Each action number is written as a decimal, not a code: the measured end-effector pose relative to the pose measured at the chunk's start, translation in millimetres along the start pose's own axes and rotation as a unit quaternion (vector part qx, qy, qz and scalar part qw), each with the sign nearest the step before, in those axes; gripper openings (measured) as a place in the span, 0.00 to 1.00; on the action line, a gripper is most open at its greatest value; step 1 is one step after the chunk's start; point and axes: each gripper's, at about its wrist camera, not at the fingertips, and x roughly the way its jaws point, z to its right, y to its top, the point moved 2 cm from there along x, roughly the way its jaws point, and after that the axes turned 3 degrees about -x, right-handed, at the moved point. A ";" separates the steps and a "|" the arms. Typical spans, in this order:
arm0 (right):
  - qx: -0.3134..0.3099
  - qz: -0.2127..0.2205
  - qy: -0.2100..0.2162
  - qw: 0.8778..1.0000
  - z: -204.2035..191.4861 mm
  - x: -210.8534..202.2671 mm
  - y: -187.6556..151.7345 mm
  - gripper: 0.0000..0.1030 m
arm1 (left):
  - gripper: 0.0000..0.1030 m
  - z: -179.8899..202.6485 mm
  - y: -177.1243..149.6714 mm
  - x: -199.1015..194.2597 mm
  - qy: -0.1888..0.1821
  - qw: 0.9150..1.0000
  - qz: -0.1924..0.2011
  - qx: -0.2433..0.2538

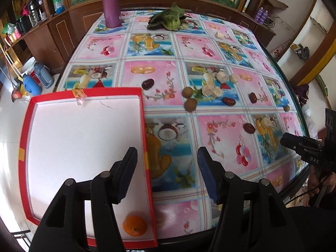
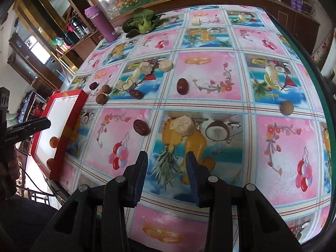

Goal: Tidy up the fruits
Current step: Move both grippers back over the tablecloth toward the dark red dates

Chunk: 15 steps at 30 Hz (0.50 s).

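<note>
Two oranges (image 2: 54, 141) lie in the red tray (image 2: 71, 115) as the right wrist view shows it, one partly hidden by the tray's near wall; the left wrist view shows only one, close under the left gripper (image 1: 167, 175), at the tray's near right corner. Rest of the tray floor is bare white.

Most fruit is not yet sorted. Ahead of the left gripper on the tablecloth (image 1: 220, 138): two small brown round fruits (image 1: 190, 104) touching or nearly so, four dark red dates (image 1: 148, 84) scattered ahead and off to the right, pale chunks (image 1: 211, 90) just beyond the round fruits. One more brown round fruit (image 2: 286, 107) sits well apart, ahead and right of the right gripper (image 2: 167, 177), near the table edge. A pale chunk (image 2: 184, 126) lies straight ahead of the right gripper, a date (image 2: 140, 127) ahead and left of it.

Left gripper: jaws wide apart, nothing between them, poised over the tray's right wall. Right gripper: jaws parted, narrower gap, holding nothing, over bare cloth.

Far end of table: leafy greens (image 1: 168, 20) and a purple bottle (image 1: 110, 4), well apart from the fruit.

Judgement: early stage; nearly all pieces left to move.
</note>
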 end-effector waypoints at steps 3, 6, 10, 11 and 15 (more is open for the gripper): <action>-0.008 -0.007 0.012 1.000 -7.1 6.7 5.6 0.36 | 0.59 -8.7 17.0 -3.2 0.006 1.000 0.011 0.005; -0.027 -0.010 0.019 0.999 -19.0 14.1 14.0 0.36 | 0.61 -17.1 39.7 -3.2 0.039 0.998 0.029 0.032; -0.048 -0.015 0.026 0.998 -33.1 21.0 22.4 0.36 | 0.70 -15.7 65.1 7.2 0.058 0.992 0.040 0.106; -0.054 -0.018 0.027 0.998 -35.6 22.2 23.1 0.36 | 0.70 -15.1 69.9 12.1 0.061 0.990 0.040 0.124; -0.063 -0.030 0.023 0.997 -39.0 28.0 25.3 0.36 | 0.70 -13.1 89.1 37.3 0.058 0.984 0.030 0.166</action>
